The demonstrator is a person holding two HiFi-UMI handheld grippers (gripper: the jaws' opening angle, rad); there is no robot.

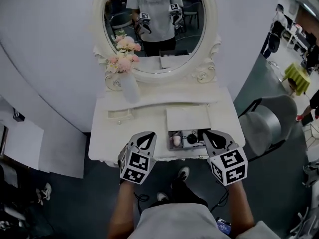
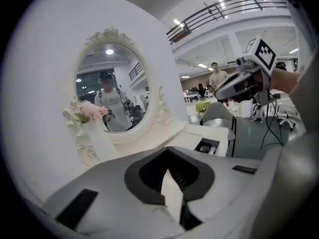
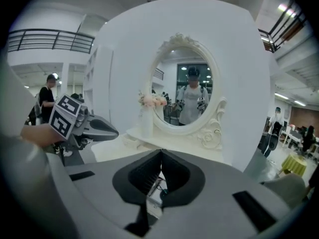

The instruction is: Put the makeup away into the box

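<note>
Makeup (image 1: 177,140) lies in the box (image 1: 188,131) at our table's (image 1: 149,103) six o'clock edge. Left gripper (image 1: 145,136) and right gripper (image 1: 210,134) flank it, fingers closed, empty. We judge little remains.

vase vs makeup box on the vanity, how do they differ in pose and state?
Pose: the vase stands tall and upright; the box lies low and flat.
Place: the vase is at the back left by the mirror; the box is at the front edge.
Contents: the vase holds pink flowers; the box is open, with small items inside.
Both rest on the white vanity.
</note>
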